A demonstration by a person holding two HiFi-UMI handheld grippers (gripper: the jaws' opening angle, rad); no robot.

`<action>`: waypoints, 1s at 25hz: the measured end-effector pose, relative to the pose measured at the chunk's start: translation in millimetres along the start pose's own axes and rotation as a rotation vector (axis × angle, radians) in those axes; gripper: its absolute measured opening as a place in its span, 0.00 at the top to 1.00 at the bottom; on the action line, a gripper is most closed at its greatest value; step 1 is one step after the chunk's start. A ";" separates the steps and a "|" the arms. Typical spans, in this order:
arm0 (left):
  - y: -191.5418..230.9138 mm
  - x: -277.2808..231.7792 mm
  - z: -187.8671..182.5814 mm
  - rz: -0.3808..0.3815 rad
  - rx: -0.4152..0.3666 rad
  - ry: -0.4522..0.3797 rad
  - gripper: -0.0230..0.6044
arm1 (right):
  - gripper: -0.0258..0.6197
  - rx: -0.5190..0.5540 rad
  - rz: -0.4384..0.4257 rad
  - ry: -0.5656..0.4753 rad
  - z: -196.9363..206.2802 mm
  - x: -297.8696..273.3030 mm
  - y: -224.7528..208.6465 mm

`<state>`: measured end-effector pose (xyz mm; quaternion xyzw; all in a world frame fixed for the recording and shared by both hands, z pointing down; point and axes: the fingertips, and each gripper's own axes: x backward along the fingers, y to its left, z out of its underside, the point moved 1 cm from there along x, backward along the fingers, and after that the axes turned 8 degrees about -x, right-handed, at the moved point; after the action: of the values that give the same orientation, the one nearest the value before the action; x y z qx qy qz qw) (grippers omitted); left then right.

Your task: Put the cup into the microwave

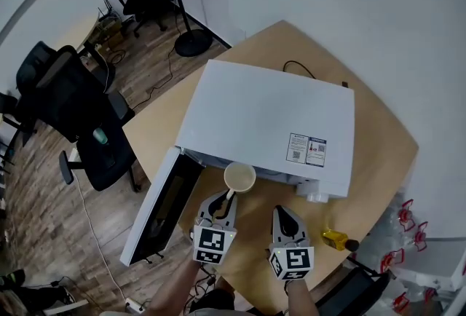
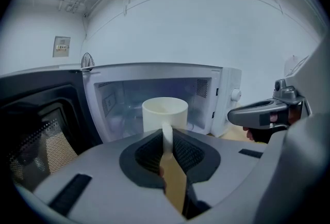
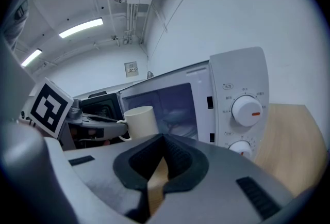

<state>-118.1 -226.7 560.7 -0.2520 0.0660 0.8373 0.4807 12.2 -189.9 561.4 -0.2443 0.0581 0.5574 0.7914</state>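
A cream cup hangs just in front of the open white microwave. My left gripper is shut on the cup's handle. In the left gripper view the cup stands upright before the lit, empty cavity, its handle pinched between the dark pads of the left gripper. My right gripper is beside it to the right, shut with nothing in it. In the right gripper view, beyond the right gripper, the cup is at the microwave's mouth, left of the dials.
The microwave door swings out to the left, over the table edge. A small yellow object lies on the wooden table at the right. Black office chairs and a fan stand are on the floor at the left.
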 end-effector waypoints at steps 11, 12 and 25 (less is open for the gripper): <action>12.0 -27.4 8.5 0.029 -0.013 0.021 0.87 | 0.93 -0.017 0.042 0.011 4.2 -15.4 -4.2; 12.8 -29.7 9.0 0.030 -0.014 0.023 0.87 | 0.93 -0.019 0.045 0.011 4.1 -16.5 -5.3; 22.9 -57.0 4.2 0.019 0.006 0.003 0.87 | 0.93 -0.025 0.058 0.035 8.6 -29.3 -15.9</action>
<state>-115.4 -281.2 589.0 -0.2511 0.0716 0.8414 0.4731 14.2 -215.1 584.7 -0.2623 0.0721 0.5765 0.7705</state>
